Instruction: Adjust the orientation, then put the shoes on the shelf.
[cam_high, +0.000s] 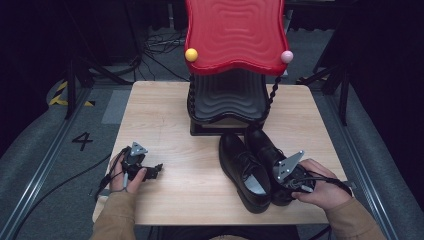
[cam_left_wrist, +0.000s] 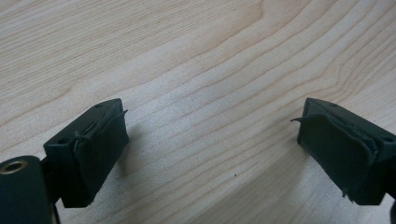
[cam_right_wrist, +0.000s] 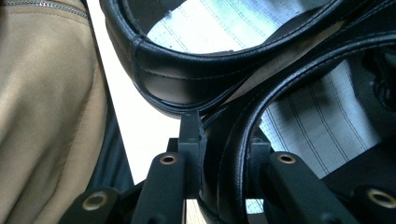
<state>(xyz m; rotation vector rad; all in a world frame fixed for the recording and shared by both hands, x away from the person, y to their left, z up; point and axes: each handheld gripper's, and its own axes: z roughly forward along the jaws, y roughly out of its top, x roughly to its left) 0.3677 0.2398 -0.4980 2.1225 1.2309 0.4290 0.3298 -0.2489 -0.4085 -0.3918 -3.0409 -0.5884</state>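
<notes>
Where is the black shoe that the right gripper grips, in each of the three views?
High view: the gripped shoe lies right of centre, its heel at the right gripper.
Left gripper view: bare wooden table between open jaws, no shoe.
Right gripper view: its heel collar runs up the middle between the jaws.
Shared landmark: the other shoe, touching it.

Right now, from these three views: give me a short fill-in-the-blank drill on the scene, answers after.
1. The right gripper is shut on the heel rim of a black ____.
2. The left gripper has jaws that stand ____ over bare wood.
3. Behind the pair of shoes on the table stands a rack with a ____ top shelf.

Missing words: shoe; open; red
</notes>
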